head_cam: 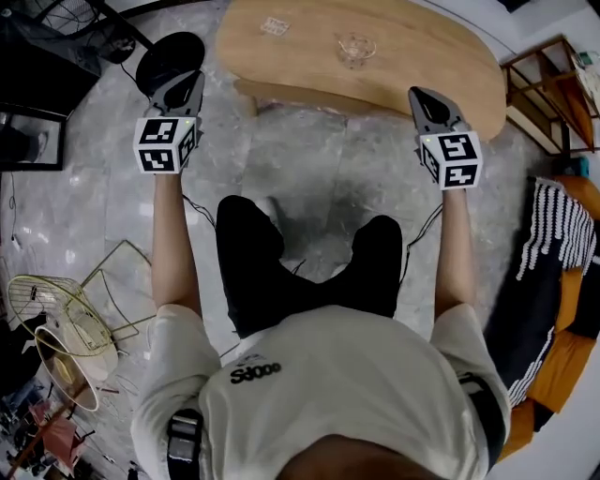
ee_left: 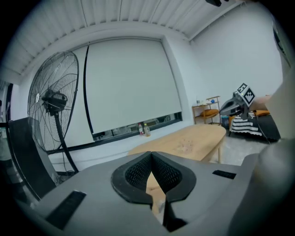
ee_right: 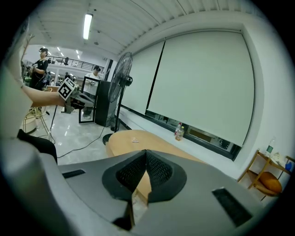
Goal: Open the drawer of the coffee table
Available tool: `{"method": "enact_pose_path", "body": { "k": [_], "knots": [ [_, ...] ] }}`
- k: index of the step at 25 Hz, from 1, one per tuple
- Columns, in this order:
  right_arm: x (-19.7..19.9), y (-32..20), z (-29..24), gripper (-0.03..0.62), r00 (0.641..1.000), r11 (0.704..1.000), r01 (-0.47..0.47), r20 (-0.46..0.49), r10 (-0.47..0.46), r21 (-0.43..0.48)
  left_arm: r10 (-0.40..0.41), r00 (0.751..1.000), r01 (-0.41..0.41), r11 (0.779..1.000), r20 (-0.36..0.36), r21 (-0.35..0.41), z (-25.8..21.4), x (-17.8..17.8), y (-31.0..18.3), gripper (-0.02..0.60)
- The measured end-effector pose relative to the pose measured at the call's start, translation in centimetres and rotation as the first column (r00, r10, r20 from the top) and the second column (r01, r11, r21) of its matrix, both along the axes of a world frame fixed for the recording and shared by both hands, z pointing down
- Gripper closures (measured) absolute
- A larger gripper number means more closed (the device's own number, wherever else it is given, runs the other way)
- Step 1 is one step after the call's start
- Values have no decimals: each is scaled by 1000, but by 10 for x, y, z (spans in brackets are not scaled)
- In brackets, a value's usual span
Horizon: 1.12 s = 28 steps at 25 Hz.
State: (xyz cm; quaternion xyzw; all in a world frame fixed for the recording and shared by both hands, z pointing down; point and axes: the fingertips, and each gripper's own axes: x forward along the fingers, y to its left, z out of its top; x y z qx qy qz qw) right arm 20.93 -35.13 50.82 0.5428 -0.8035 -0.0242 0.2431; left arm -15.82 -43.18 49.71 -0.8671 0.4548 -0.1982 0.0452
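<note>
The wooden oval coffee table [head_cam: 375, 70] stands ahead of my knees, and its front apron [head_cam: 309, 97] faces me. I cannot make out a drawer front or handle from here. My left gripper [head_cam: 181, 86] hangs shut and empty short of the table's left end. My right gripper [head_cam: 424, 99] is also shut and empty, just before the table's right front edge. In the left gripper view the shut jaws [ee_left: 151, 157] point at the tabletop [ee_left: 193, 140]. In the right gripper view the shut jaws [ee_right: 145, 156] aim along the table [ee_right: 138, 140].
A glass [head_cam: 356, 47] and a small wrapper [head_cam: 275, 26] lie on the tabletop. A standing fan [ee_left: 53, 101] has its black base [head_cam: 169, 56] by the table's left end. A wooden shelf [head_cam: 553, 94] and a sofa with a striped cushion [head_cam: 562, 234] are at right. Wire fan guards [head_cam: 56, 309] lie at left.
</note>
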Motion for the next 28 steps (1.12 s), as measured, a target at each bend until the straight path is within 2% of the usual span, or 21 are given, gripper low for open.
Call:
{"method": "enact_pose_path", "body": {
  "k": [6, 12, 18, 28],
  "knots": [
    [12, -3, 54, 588, 999, 999, -19, 49, 16, 50, -14, 1000, 14, 999, 20, 33, 67, 0, 11, 565],
    [18, 6, 108, 588, 998, 996, -16, 62, 10, 91, -38, 999, 38, 999, 0, 19, 137, -1, 28, 565],
    [13, 17, 148, 588, 997, 996, 17, 70, -23, 90, -54, 998, 54, 999, -30, 3, 181, -3, 43, 563],
    [6, 15, 199, 588, 994, 998, 41, 102, -46, 46, -112, 990, 106, 991, -85, -78, 246, -18, 51, 563]
  ]
}}
